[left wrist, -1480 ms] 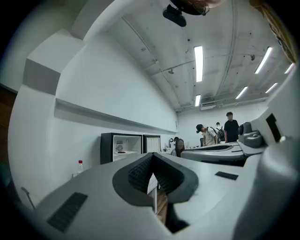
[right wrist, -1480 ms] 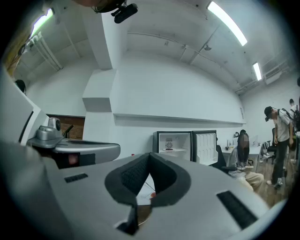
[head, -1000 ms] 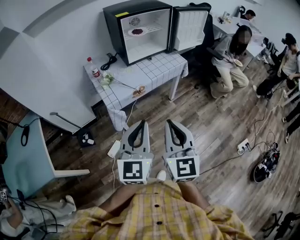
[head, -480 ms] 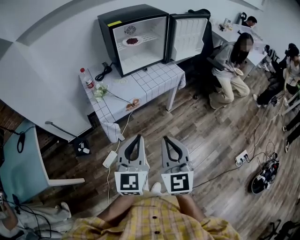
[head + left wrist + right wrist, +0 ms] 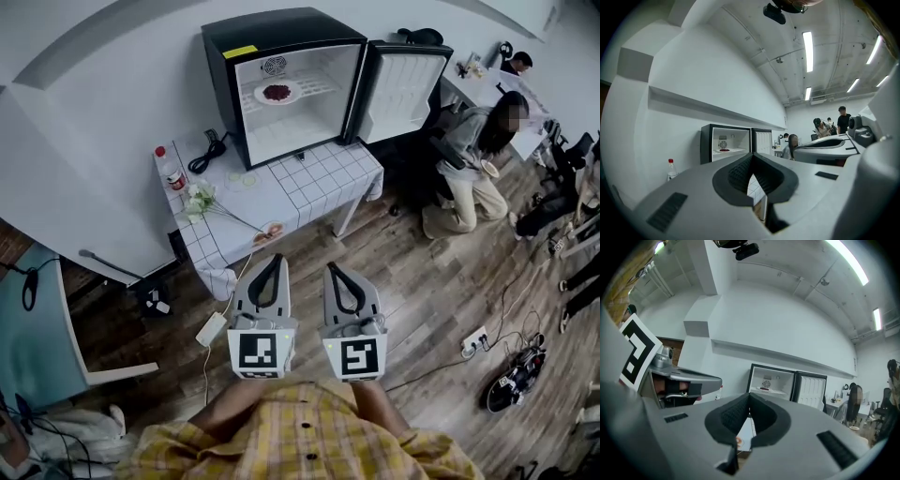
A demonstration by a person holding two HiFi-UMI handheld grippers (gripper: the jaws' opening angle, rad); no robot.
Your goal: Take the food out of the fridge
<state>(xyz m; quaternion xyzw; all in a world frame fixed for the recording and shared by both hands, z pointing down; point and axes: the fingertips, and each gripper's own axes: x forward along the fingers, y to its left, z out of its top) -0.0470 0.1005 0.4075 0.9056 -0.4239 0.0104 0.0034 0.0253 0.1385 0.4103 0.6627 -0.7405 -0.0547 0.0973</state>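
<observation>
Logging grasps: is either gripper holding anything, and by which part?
Nothing held: the left gripper and right gripper are both shut, empty; the food sits in the fridge.

Fridge sticker point(image 5: 240, 52): yellow, no print I can read.
Bottle label point(image 5: 172, 178): red, perhaps printed, too small to read.
My left cube marker point(image 5: 257, 352): black-white squares, no letters.
My right cube marker point(image 5: 356, 355): likewise.

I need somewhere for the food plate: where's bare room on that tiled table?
Bare: the table's right half, between the open fridge and the front edge. Crowded: the left end, with bottle, cable, flowers, and a small dish at the front.
</observation>
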